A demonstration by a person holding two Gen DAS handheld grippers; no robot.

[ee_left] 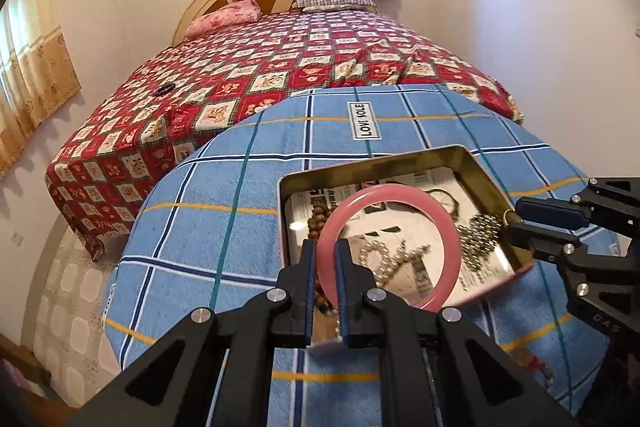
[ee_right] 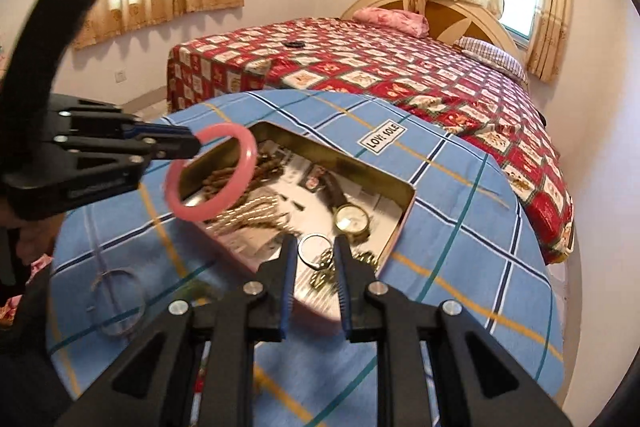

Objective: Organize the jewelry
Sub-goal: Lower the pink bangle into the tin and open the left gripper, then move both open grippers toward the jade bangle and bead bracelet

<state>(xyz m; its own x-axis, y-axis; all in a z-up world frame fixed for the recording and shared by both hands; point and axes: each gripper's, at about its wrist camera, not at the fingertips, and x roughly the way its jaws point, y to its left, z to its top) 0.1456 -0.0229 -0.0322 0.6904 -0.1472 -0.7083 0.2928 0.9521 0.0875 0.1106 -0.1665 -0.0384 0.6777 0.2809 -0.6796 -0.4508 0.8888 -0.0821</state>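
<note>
My left gripper (ee_left: pixel 324 247) is shut on the rim of a pink bangle (ee_left: pixel 400 189), holding it upright over the near end of an open tin box (ee_left: pixel 372 165). From the right wrist view the bangle (ee_right: pixel 251 157) hangs at the left gripper (ee_right: pixel 196 143) above the box's (ee_right: pixel 340 155) left corner. My right gripper (ee_right: pixel 316 247) is over the box's near right corner, with a thin metal ring (ee_right: pixel 314 236) pinched between its pads and a bead chain dangling under it. The ring (ee_left: pixel 507 215) shows at the right gripper's (ee_left: pixel 516 217) tips.
The box holds a gold watch (ee_right: pixel 351 218), wooden beads (ee_left: pixel 320 215), pearl beads (ee_left: pixel 380 255) and a dark bead chain (ee_left: pixel 480 231). It sits on a round table under a blue plaid cloth (ee_left: pixel 224 187). A clear bangle (ee_right: pixel 118 303) lies on the cloth. A bed (ee_left: pixel 280 67) stands behind.
</note>
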